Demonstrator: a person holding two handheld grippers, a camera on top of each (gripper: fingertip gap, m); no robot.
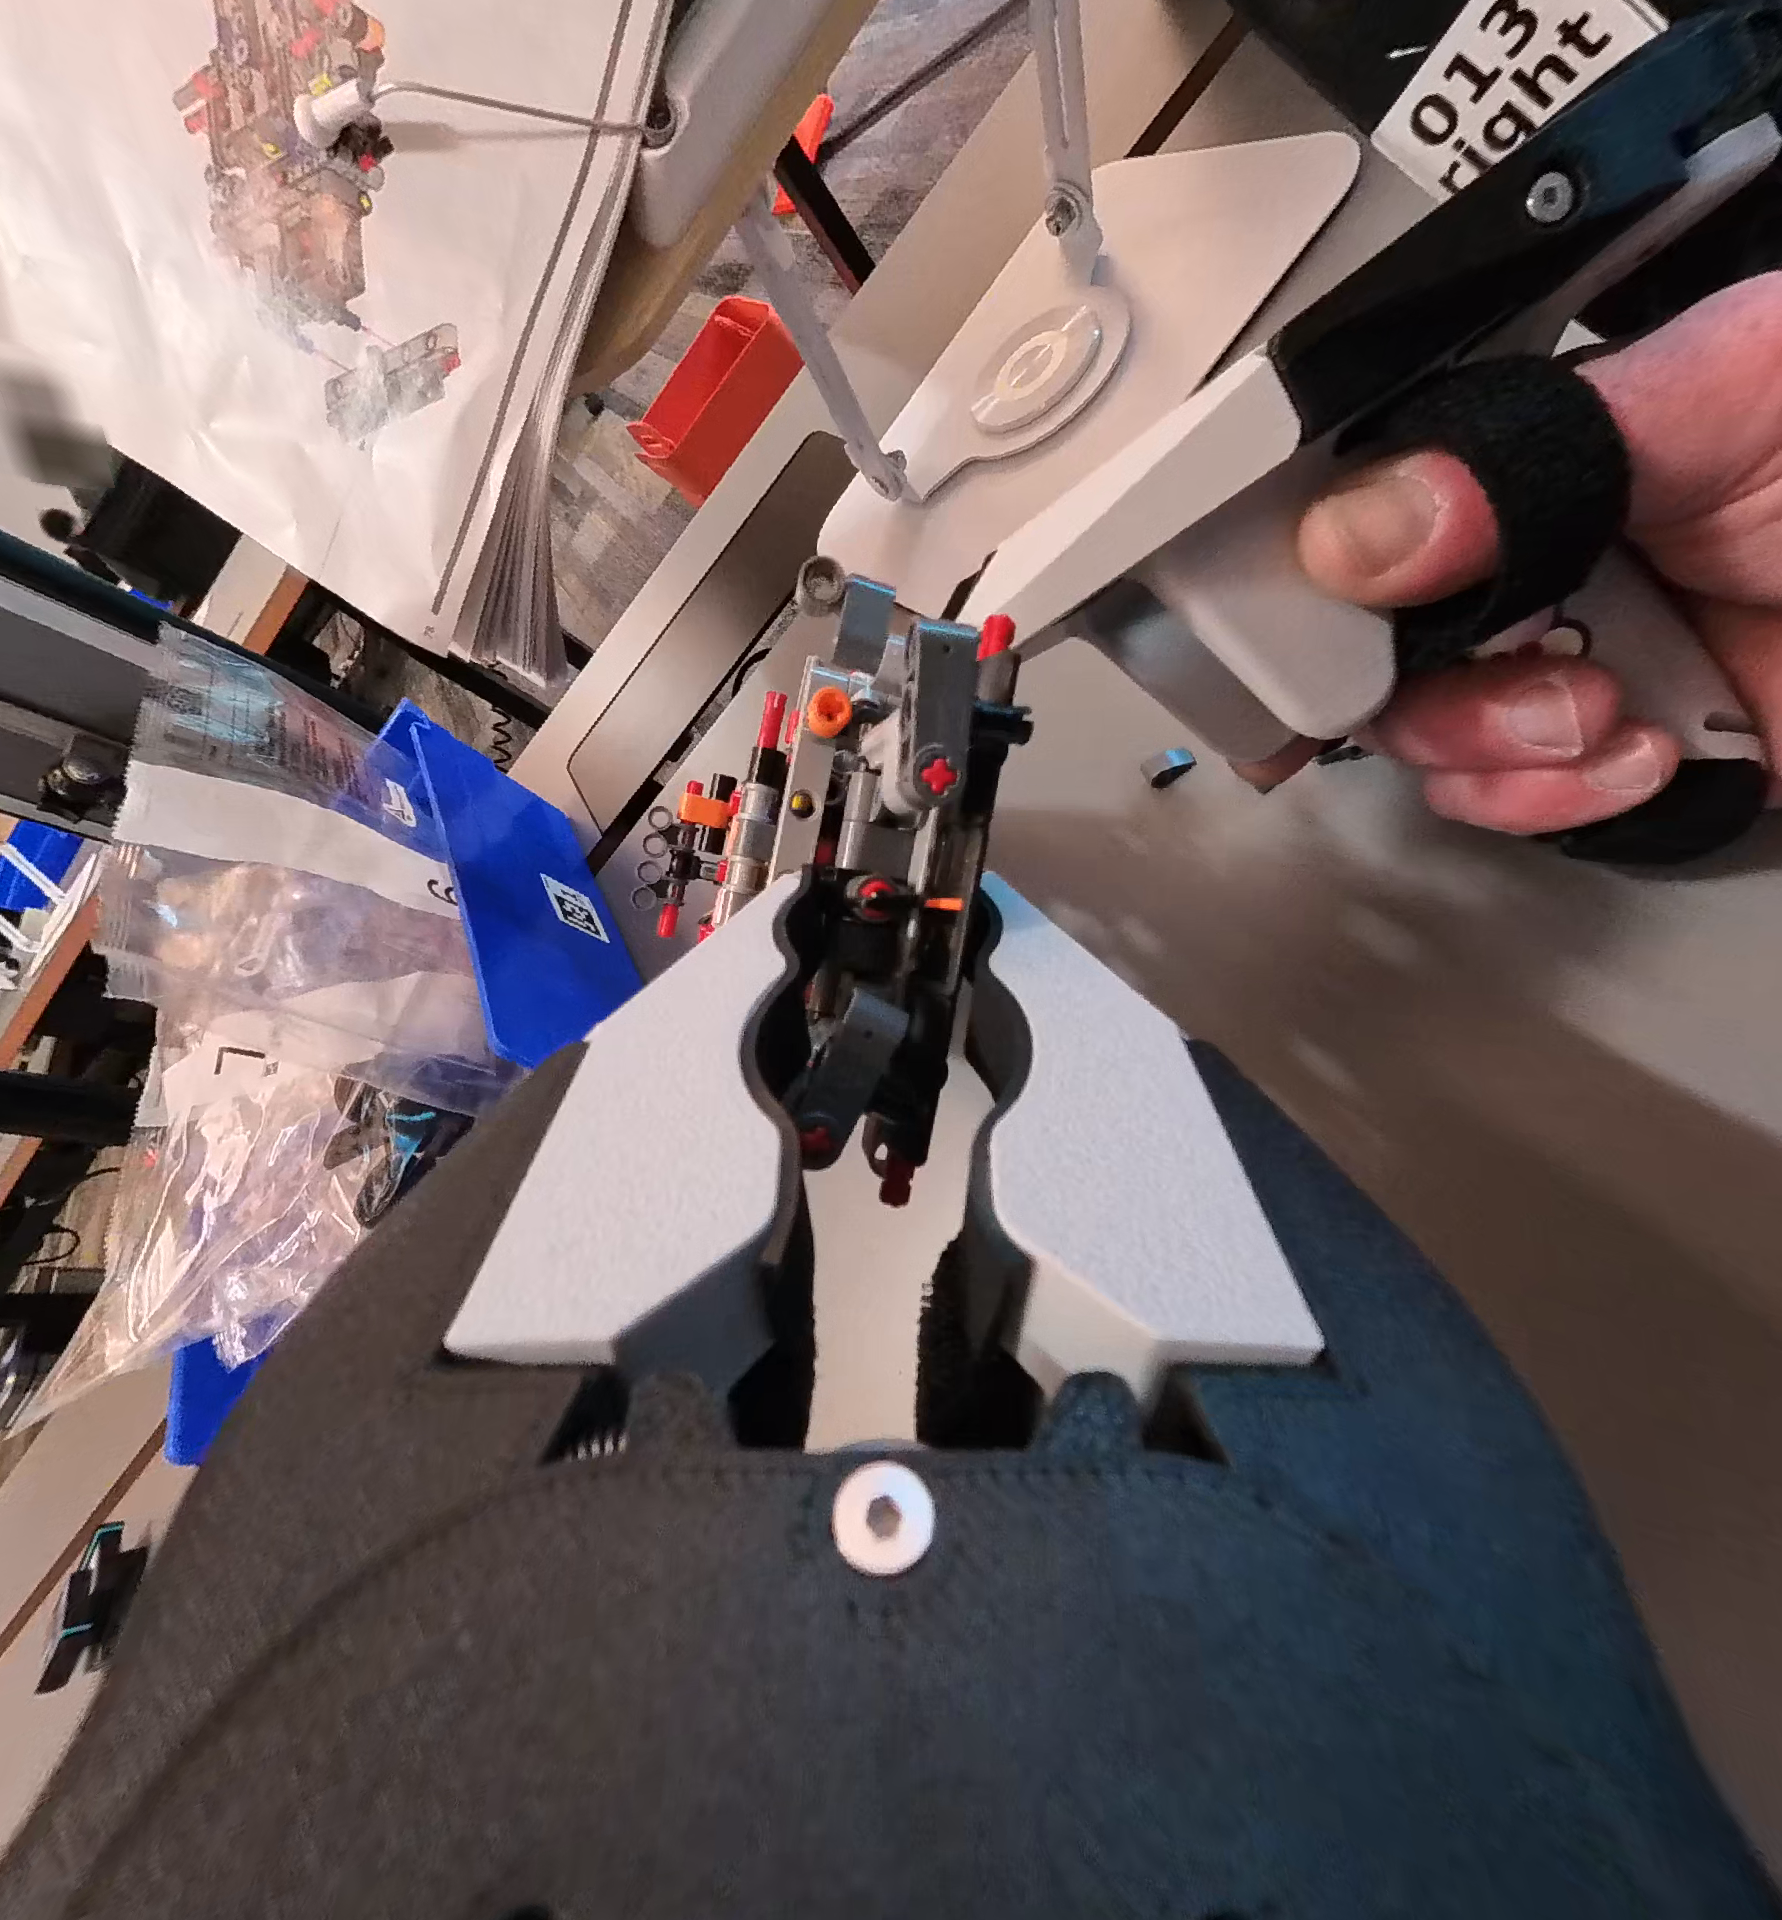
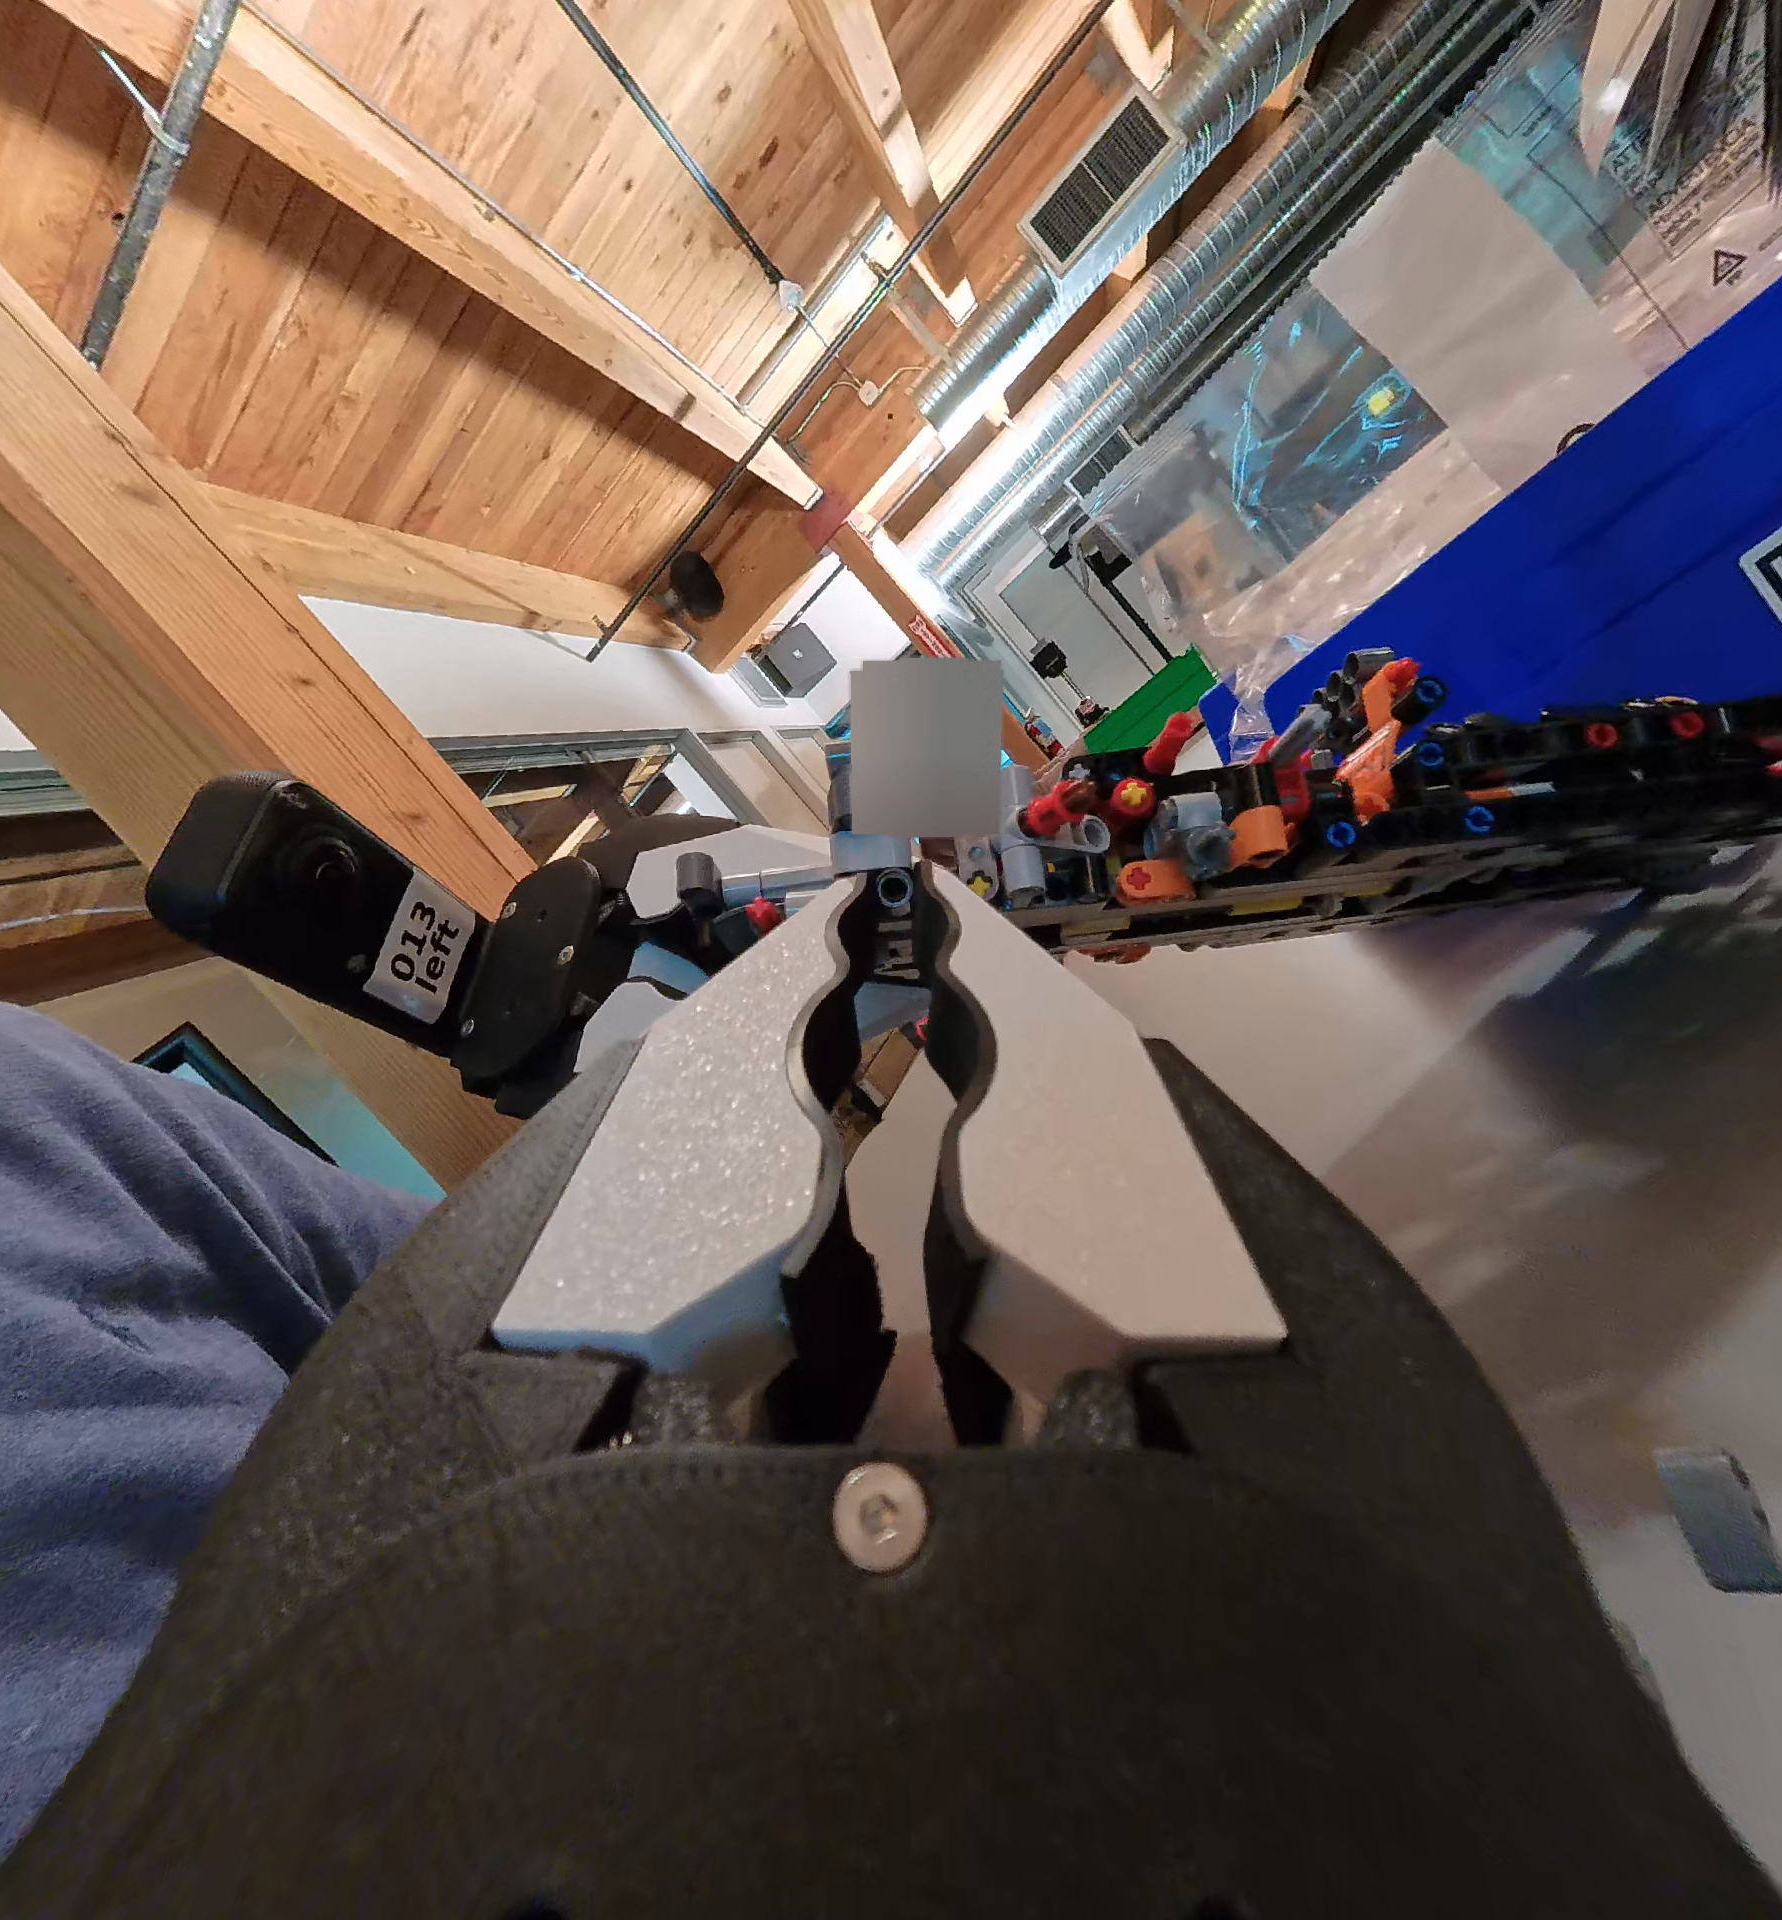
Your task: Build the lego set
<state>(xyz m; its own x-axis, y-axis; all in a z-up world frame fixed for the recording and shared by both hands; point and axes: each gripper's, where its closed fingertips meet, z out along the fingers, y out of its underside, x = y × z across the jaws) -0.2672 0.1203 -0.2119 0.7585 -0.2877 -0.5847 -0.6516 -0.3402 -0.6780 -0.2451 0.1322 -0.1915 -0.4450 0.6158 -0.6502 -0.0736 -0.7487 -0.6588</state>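
Observation:
The lego model [image 1: 866,790], a long build of grey, black, red and orange technic parts, stands end-on between my left gripper's white fingers. My left gripper [image 1: 887,914] is shut on its near end. In the right wrist view the model [image 2: 1386,810] stretches to the right just above the table. My right gripper [image 2: 889,894] is shut on a small black lego piece [image 2: 895,904] and holds it against the model's grey end. In the left wrist view the right gripper [image 1: 1001,634], held by a hand, touches the model's far top. The left gripper body [image 2: 347,914] shows at left.
An open instruction booklet [image 1: 295,260] leans at the back left. A blue bin [image 1: 523,883] and clear plastic bags [image 1: 243,935] lie left of the model. A red tray [image 1: 721,384] and a white stand base [image 1: 1126,312] sit behind. A small grey piece [image 2: 1723,1527] lies on the table. The tips of both grippers are at nearly the same place.

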